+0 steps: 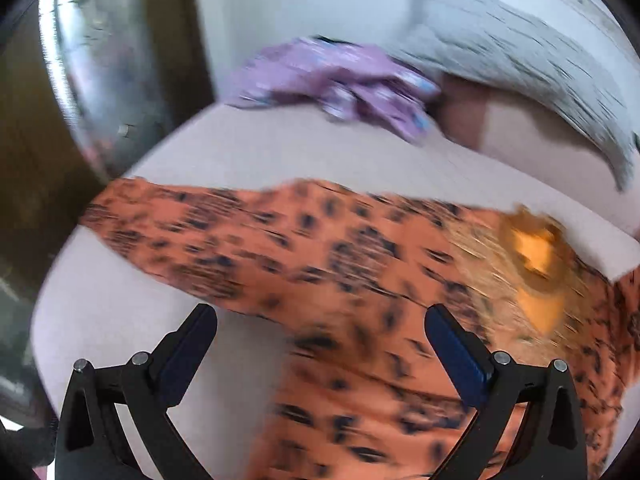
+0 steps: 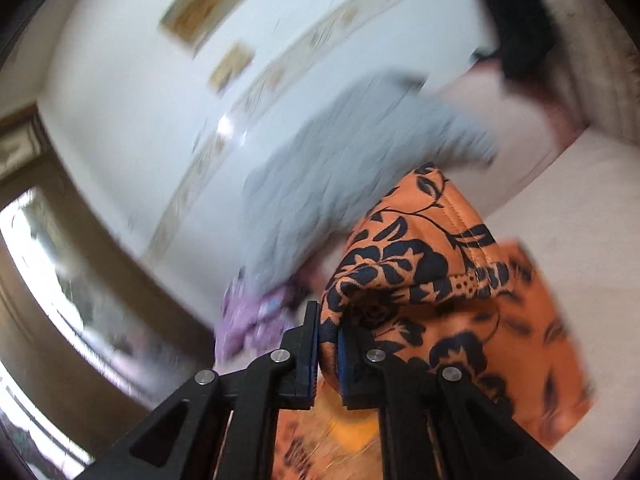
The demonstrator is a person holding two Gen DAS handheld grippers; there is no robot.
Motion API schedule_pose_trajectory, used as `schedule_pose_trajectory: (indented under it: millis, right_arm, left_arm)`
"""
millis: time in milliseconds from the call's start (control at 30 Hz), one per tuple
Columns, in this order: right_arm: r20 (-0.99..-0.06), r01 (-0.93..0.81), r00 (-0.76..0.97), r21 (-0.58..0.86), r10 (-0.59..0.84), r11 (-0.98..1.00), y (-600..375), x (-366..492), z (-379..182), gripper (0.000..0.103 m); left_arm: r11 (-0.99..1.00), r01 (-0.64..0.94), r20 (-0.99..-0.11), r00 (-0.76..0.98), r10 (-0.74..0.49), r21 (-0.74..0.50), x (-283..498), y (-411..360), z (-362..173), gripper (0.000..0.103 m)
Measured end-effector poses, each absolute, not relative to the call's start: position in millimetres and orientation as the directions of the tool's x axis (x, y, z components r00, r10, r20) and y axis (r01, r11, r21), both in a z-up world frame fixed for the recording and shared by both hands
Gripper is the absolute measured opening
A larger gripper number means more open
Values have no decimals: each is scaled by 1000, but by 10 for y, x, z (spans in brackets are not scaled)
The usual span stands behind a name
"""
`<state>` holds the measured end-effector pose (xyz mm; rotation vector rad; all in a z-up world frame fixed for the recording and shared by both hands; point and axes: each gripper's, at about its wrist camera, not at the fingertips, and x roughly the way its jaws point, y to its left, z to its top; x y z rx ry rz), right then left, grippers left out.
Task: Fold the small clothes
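An orange garment with a dark floral print point(image 1: 320, 264) lies spread across a pale cushioned surface point(image 1: 248, 152), with a yellow patch point(image 1: 536, 252) on it at the right. My left gripper point(image 1: 320, 320) is open and empty just above the garment's near part. My right gripper point(image 2: 329, 324) is shut on a fold of the same orange garment point(image 2: 404, 256) and holds it lifted. Both views are motion-blurred.
A crumpled purple garment point(image 1: 340, 80) lies at the far side of the surface; it also shows in the right wrist view point(image 2: 252, 316). A grey textured cushion point(image 1: 520, 64) leans behind it. A dark wooden frame with glass point(image 1: 100, 60) stands at the left.
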<state>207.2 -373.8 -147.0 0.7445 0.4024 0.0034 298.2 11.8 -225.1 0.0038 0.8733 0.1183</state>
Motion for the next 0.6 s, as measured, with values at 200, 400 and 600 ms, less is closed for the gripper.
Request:
schedule_pose_trajectory:
  millis: [200, 400, 600]
  right_arm:
    - [-540, 140, 788, 625, 295, 768, -2645, 2703, -2320, 12]
    - [-626, 118, 599, 686, 499, 718, -2016, 2739, -3047, 83]
    - [-460, -26, 669, 771, 584, 636, -2525, 2154, -2625, 83]
  left_arm:
    - [984, -154, -725, 667, 172, 91, 2938, 487, -2152, 103]
    - [996, -84, -709, 700, 83, 34, 2916, 496, -2129, 103]
    - [998, 55, -678, 733, -53, -19, 2831, 155, -2055, 103]
